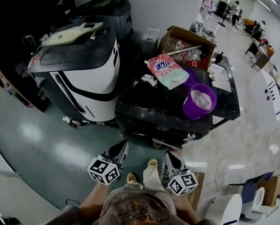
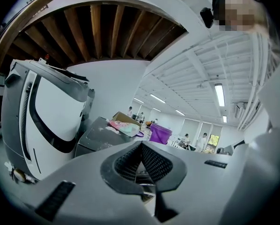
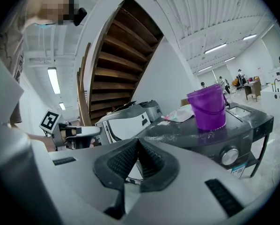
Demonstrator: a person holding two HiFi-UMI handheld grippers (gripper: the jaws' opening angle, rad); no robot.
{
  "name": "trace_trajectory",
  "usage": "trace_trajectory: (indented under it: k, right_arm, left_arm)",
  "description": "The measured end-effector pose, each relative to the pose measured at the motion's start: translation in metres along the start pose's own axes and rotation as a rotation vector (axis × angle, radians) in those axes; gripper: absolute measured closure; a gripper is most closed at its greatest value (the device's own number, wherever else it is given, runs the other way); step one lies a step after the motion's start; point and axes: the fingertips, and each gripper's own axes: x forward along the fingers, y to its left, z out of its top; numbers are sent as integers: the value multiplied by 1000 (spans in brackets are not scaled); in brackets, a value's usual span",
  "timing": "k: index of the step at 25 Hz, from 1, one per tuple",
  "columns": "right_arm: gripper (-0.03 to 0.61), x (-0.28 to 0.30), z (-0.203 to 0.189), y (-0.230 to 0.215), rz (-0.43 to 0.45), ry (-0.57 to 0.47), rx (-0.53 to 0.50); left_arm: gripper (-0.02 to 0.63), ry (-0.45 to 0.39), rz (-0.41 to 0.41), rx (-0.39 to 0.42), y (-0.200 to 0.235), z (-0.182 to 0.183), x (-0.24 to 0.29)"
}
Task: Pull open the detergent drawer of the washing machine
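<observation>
Grey left tongs [image 1: 122,145] and right tongs [image 1: 168,154] point forward, both closed.

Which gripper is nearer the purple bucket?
Right. The right gripper is below and slightly left of the bucket in the head view; the left gripper is much farther left.

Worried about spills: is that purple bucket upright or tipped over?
Upright. The purple bucket stands on its base on the washing machine, mouth facing up.
</observation>
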Motion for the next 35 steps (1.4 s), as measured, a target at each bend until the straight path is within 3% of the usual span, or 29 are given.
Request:
trace_trajectory:
  k: [13, 20, 25, 30, 35]
  right_arm:
    - [575, 43, 9, -26, 63, 36, -23]
    - [575, 61, 15, -42, 82, 54, -28]
    - [575, 71, 19, -52, 86, 65, -42]
    - [575, 79, 20, -63, 76, 72, -41]
    - [575, 84, 19, -75, 64, 88, -50]
  left_arm:
    - [588, -17, -10, -81, 24, -5, 38]
    - [417, -36, -73, -219, 40, -24, 63]
    - [302, -50, -124, -263, 56, -43, 80]
    - [238, -29, -162, -349, 73, -67, 102]
    - [218, 7, -174, -452, 92, -99, 123]
